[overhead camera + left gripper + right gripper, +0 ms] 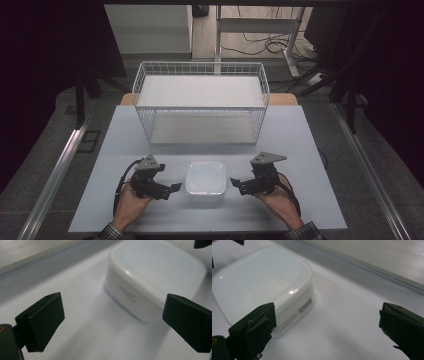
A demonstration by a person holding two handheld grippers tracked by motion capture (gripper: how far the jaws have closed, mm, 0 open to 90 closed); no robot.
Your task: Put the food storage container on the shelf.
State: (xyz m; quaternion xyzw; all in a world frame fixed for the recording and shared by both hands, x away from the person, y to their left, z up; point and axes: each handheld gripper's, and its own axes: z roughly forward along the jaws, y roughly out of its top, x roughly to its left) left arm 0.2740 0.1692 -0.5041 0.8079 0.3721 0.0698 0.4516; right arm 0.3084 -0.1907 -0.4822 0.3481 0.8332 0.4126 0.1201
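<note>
A white, square plastic container (205,177) with rounded corners, lid on, sits flat and upright just in front of the wire basket (201,102).

Dim, soft light from overhead; the high view's corners sink into black. The tabletop (280,130) is evenly lit. Small glare spots sit on the white container (264,285), and both gripper views blur close up.

My left gripper (170,188) and right gripper (236,184) are both chunky black units, each topped with a grey three-cornered plate. Black cables trail off them, and I've got plaid cuffs on.
</note>
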